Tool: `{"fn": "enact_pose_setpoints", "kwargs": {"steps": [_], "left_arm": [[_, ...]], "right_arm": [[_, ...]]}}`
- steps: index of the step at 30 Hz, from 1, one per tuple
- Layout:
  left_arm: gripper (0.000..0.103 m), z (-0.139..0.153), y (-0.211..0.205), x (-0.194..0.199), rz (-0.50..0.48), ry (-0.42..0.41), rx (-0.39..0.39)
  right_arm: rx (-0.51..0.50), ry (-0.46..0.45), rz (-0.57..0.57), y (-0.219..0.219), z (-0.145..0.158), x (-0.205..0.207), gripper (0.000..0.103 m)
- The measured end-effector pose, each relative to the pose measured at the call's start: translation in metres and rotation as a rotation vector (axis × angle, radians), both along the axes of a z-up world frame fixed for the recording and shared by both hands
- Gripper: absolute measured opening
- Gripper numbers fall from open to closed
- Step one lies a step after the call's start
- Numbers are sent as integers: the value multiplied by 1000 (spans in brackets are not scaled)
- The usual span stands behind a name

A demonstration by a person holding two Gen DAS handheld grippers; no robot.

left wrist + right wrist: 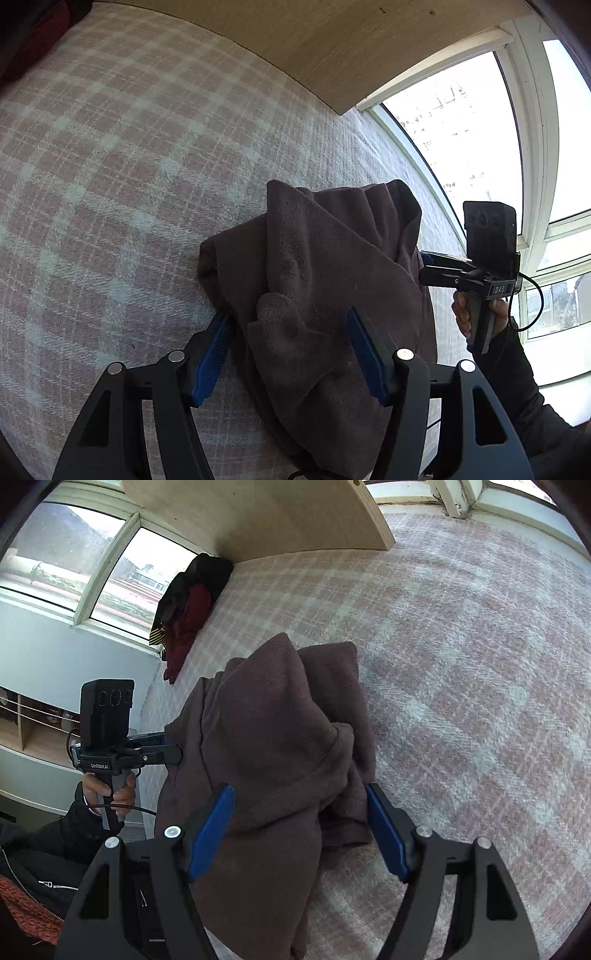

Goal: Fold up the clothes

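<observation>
Plaid bedcover spans the bed, windows beyond at two o'clock. One brown garment lies bunched at centre, creased and doubled over itself, not yet a flat fold. My left fingers stand wide, straddling its near edge without clamping. My right fingers likewise stand wide around the cloth. Unfolded dark clothes wait at eleven o'clock. Judgement: folding barely begun; flattening and all folds remain.
</observation>
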State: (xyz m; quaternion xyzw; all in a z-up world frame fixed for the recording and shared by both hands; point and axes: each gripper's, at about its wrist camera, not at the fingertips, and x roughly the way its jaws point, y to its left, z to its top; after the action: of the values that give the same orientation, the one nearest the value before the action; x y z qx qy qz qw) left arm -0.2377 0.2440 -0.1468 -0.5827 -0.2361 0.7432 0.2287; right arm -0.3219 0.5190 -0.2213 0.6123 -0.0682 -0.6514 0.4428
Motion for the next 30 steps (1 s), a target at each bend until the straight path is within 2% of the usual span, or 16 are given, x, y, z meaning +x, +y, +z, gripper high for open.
{"fn": "enact_pose_setpoints", "kwargs": {"steps": [2, 5, 6, 7, 9, 13, 17, 20, 22, 23, 24, 25, 26, 27, 28, 30], "left_arm": [[60, 1, 6, 1, -16, 29, -7], [50, 2, 7, 4, -17, 45, 1], [45, 5, 5, 5, -10, 49, 15], [43, 8, 4, 7, -4, 53, 30], [32, 22, 1, 11, -2, 82, 70], [30, 53, 14, 14, -52, 146, 87], [29, 84, 35, 3, -111, 205, 101], [29, 101, 62, -18, -189, 243, 61], [30, 104, 81, -37, -235, 282, -5], [31, 97, 90, -50, -258, 293, -65], [33, 84, 93, -63, -249, 279, -166], [30, 71, 96, -76, -241, 264, -262], [30, 59, 91, -86, -236, 233, -315], [33, 48, 86, -95, -230, 207, -363], [35, 54, 79, -93, -222, 222, -364], [34, 65, 65, -88, -207, 252, -366]], "right_arm": [[9, 22, 33, -9, 3, 6, 67], [-1, 62, 47, -15, 11, 15, 50], [-31, 63, 35, -12, 16, 17, 36], [-64, 63, 21, -9, 22, 20, 28], [-122, 68, 10, -3, 35, 29, 26], [-151, 123, -31, 8, 58, 52, 23], [-108, 183, -135, 31, 82, 66, 21], [-52, 225, -214, 47, 101, 68, 21], [23, 261, -260, 63, 111, 53, 21], [81, 264, -279, 63, 105, 42, 23], [112, 244, -299, 63, 94, 29, 26], [145, 220, -303, 65, 78, 13, 31], [209, 205, -310, 66, 64, 1, 31], [209, 170, -322, 72, 58, -5, 31], [203, 134, -335, 78, 52, -11, 31], [114, 136, -392, 101, 62, -2, 34]]}}
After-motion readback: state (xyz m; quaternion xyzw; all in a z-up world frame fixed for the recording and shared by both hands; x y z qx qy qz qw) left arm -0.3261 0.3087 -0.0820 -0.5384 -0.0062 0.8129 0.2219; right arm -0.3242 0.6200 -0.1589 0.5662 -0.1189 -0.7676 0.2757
